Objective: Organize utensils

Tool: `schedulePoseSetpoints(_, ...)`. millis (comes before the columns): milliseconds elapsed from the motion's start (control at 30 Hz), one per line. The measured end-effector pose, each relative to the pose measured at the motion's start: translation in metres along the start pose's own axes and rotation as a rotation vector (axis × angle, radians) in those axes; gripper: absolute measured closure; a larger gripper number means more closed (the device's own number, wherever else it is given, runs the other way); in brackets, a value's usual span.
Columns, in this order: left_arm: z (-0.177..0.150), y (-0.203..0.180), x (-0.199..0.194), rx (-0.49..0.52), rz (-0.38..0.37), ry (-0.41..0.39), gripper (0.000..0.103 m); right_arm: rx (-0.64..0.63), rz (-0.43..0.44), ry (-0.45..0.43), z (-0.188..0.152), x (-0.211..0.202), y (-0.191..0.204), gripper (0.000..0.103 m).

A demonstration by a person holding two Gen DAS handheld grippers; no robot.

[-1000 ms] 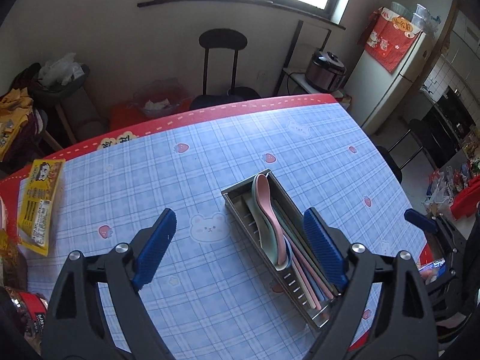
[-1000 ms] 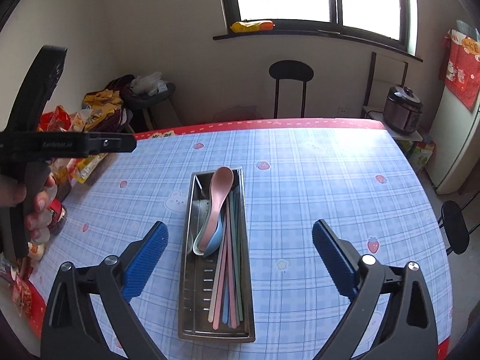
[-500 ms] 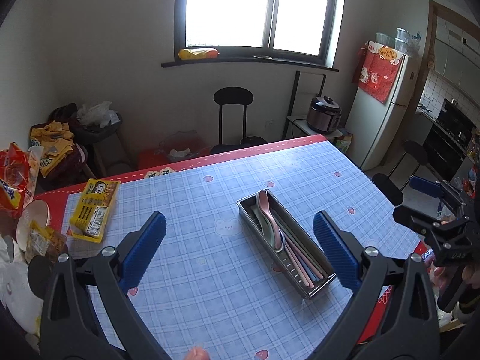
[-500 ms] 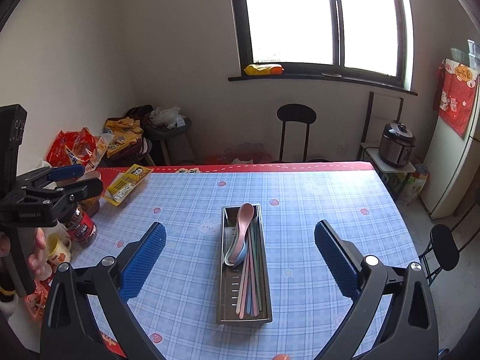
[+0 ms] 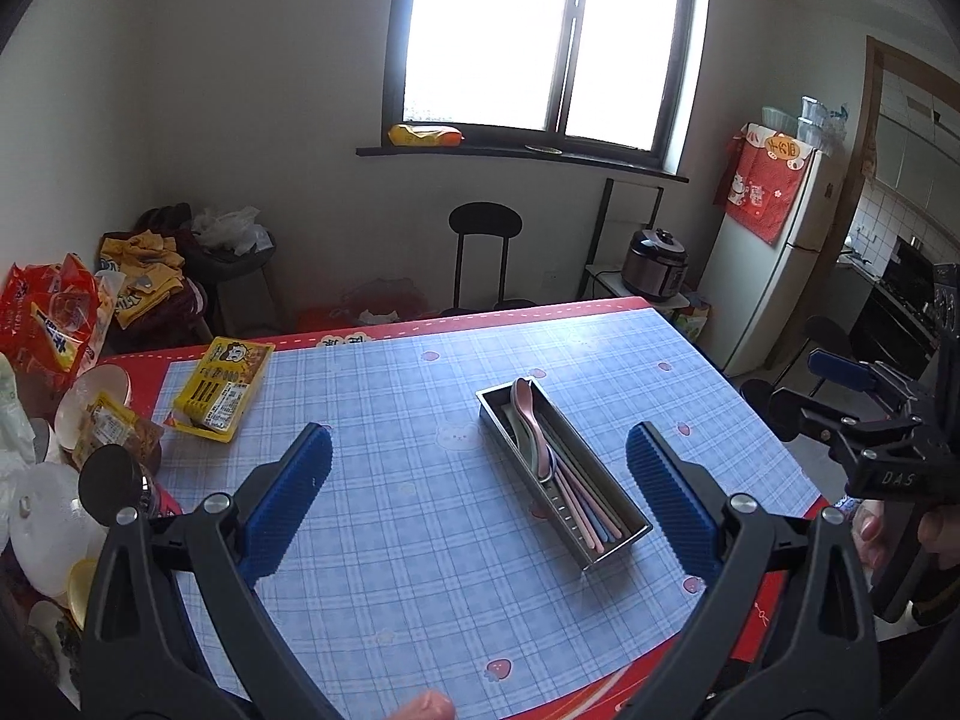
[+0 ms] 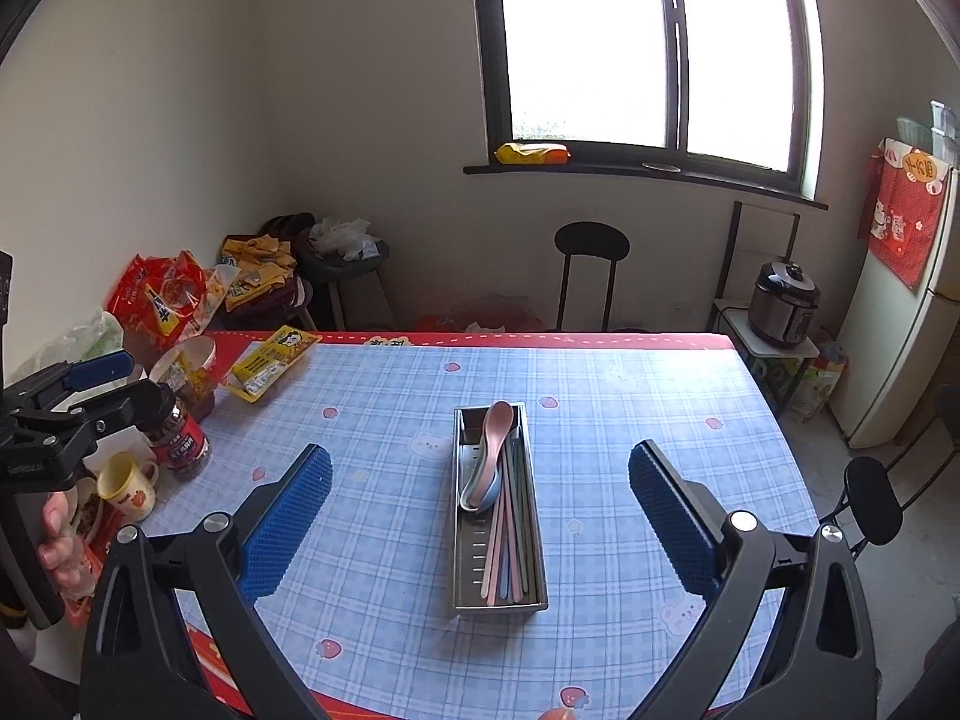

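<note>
The metal tray [image 6: 499, 540] sits near the middle of the worktop [image 6: 660, 420] and serves as the landmark here. Inside it lie the spoons [image 6: 489, 450], stacked toward the tray's far end, and the chopsticks [image 6: 510, 546], running lengthwise along its right side to the near end. No loose utensil shows on the cloth around the tray, so the sorting looks essentially finished; at most a straightening of the bundle may remain.

The left tool [image 5: 477, 498] has its jaws spread wide with nothing between them, and it hangs above the worktop on the near side of the tray. The right tool [image 6: 480, 504] is likewise spread wide and empty, with the tray in view between its pads but well below them.

Left of the tray, well apart, the worktop edge is crowded: a yellow packet [image 6: 271, 363], a red-lidded jar [image 6: 177, 426], a small mug [image 6: 129, 483] and snack bags. To the tray's right and far side the cloth is bare up to the red border, giving the freest room for moving.
</note>
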State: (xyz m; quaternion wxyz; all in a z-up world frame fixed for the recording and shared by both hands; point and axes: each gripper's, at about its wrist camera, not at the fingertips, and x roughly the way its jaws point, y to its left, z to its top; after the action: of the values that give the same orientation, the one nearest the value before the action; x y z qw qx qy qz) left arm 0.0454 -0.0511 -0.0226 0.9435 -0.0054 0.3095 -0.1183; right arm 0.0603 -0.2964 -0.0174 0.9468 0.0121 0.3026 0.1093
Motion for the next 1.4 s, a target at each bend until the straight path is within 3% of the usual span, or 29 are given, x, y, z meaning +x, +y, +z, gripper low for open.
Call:
schedulePoseSetpoints(333,-0.0016,0.0003,-0.0071,0.000,0.040,-0.013,0.006,0.000,-0.014,-0.001,-0.0022,-0.0059,0.0012,0.006)
schedulePoseSetpoints(1400,-0.0050,-0.0005,-0.0034,-0.009,0.032,0.010,0.006,-0.001,-0.035,0.005,-0.0051,-0.0026,0.0040,0.006)
